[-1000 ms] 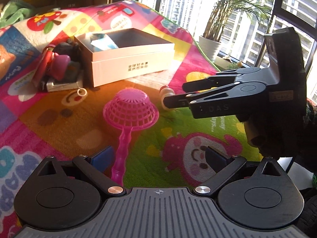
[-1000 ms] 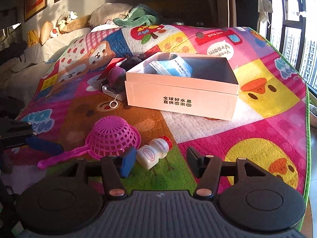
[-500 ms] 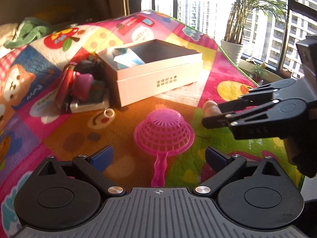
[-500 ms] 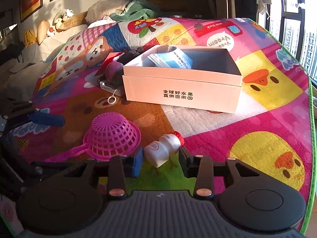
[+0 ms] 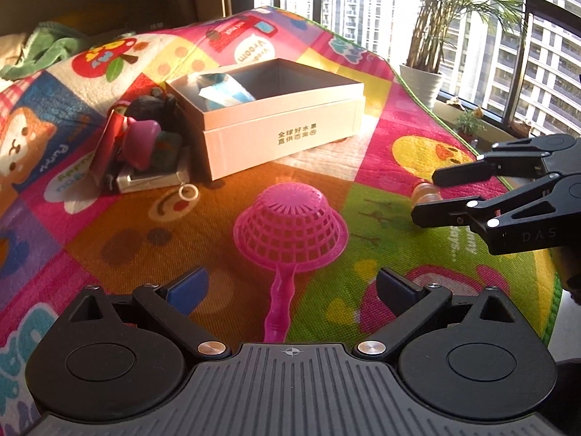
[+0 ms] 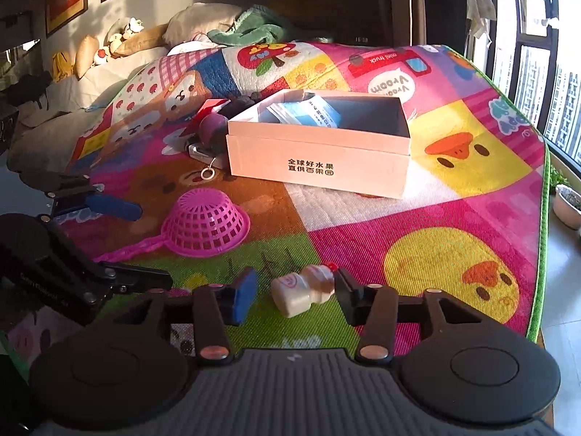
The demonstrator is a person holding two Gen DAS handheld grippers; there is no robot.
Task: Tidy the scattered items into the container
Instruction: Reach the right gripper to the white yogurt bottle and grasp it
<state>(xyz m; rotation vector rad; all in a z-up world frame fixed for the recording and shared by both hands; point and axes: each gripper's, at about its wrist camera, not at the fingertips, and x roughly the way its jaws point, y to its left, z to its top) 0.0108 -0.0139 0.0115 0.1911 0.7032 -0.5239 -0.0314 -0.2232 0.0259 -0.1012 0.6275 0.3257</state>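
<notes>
A small white bottle [image 6: 303,289] with a red cap lies on the play mat between the fingers of my right gripper [image 6: 296,296]. Its jaws are opening: the cap end rests against the right finger, and the blue left pad [image 6: 245,299] stands clear of it. An upturned pink strainer [image 5: 290,227] lies mid-mat, its handle running back between the open fingers of my left gripper [image 5: 290,287]. The left wrist view shows the right gripper [image 5: 432,196] at the right with the bottle [image 5: 425,192] behind its tips. The open white box [image 5: 283,138] holds a blue packet [image 5: 225,92].
A pile of small items [image 5: 145,145] with a key ring [image 5: 187,192] sits against the box's left side. The mat's green edge [image 6: 543,218] drops off toward a window and potted plants [image 5: 423,80]. Pillows and a green cloth [image 6: 254,25] lie at the far end.
The right jaws narrowed around the bottle, then widened again, and the gripper pushed forward so the bottle sits deeper between the fingers. The left gripper turned, bringing the strainer handle between its fingers.
</notes>
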